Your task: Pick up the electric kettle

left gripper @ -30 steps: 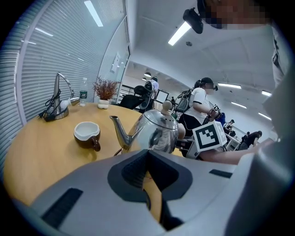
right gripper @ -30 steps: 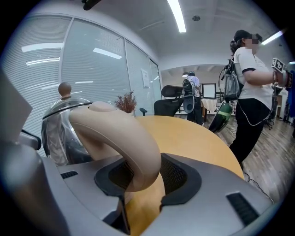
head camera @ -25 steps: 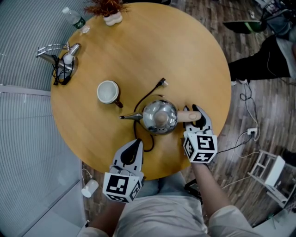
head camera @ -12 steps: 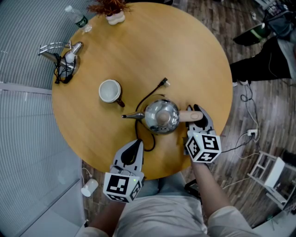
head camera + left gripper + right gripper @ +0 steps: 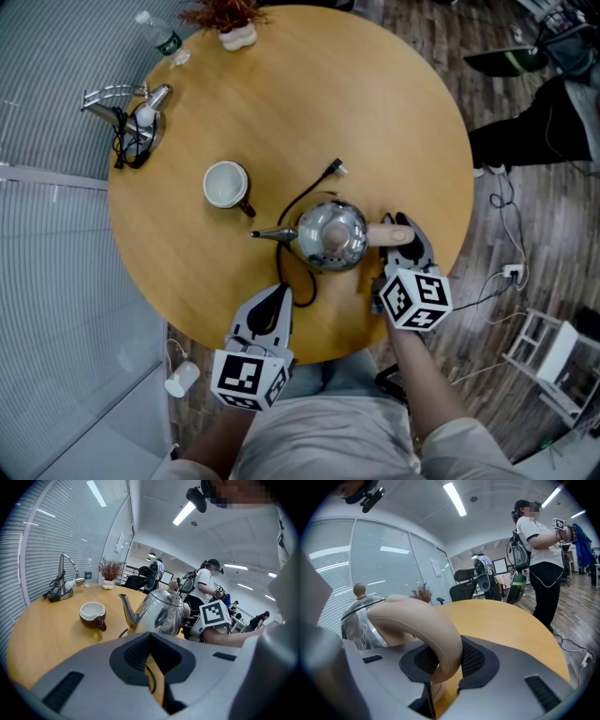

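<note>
Moved: jaws of our right hand-held gripper (image 5: 398, 230) have just been closing, now pinching electric kettle (image 5: 330, 236) handle (image 5: 423, 634).
Left hand-held gripper (image 5: 279, 292): pressed together, empty.

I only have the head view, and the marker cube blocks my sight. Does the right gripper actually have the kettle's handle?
Observer: Yes. In the right gripper view, the right gripper has just been closing, and its pads now press on both sides of the beige kettle handle.
Operator: Good. Is the left gripper holding anything?
Observer: No. The left gripper view shows the left gripper with its jaws together and nothing between them. It points toward the electric kettle.
</note>
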Demonstrator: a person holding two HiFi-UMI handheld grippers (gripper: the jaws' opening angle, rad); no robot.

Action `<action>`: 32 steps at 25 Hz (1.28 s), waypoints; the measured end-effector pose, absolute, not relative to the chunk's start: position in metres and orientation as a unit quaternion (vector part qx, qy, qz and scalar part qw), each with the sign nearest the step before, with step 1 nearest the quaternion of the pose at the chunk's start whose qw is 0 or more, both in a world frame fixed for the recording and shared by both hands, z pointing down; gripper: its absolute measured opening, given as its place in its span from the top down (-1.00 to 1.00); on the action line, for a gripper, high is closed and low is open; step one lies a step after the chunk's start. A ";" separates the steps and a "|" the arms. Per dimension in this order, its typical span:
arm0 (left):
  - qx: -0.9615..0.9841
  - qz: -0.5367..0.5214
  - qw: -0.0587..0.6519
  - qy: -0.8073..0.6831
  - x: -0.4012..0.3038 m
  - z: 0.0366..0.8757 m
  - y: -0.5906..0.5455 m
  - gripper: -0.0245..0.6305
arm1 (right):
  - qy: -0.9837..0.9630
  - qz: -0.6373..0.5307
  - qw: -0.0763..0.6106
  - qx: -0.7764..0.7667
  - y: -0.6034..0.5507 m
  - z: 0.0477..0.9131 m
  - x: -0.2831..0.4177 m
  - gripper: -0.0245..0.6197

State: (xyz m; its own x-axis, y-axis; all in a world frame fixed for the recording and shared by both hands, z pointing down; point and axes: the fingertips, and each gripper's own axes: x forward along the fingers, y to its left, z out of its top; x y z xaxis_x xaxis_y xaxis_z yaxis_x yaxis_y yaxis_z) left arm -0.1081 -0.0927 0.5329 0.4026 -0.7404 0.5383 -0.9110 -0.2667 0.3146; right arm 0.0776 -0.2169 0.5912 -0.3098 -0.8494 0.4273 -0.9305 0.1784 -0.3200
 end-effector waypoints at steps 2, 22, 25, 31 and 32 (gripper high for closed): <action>0.782 0.144 0.297 -0.528 -0.110 0.532 -0.094 0.92 | -0.761 0.268 0.073 0.586 -0.217 0.591 0.078 0.58; 0.785 0.137 0.287 -0.532 -0.107 0.516 -0.087 0.92 | -0.763 0.261 0.057 0.589 -0.213 0.546 0.085 0.56; 0.787 0.137 0.284 -0.531 -0.107 0.512 -0.082 0.92 | -0.763 0.262 0.055 0.589 -0.208 0.536 0.088 0.56; 0.792 0.136 0.278 -0.526 -0.105 0.501 -0.071 0.92 | -0.758 0.260 0.054 0.596 -0.199 0.512 0.095 0.56; 0.793 0.136 0.277 -0.526 -0.104 0.500 -0.070 0.92 | -0.758 0.259 0.052 0.597 -0.197 0.507 0.097 0.56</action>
State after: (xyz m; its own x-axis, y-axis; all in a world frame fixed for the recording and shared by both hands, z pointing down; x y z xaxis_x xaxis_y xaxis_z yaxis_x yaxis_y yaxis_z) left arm -0.1042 -0.0697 0.4996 0.4105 -0.7587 0.5058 -0.9087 -0.2941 0.2963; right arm 0.0966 -0.1972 0.5074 -0.2827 -0.8771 0.3882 -0.9313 0.1541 -0.3299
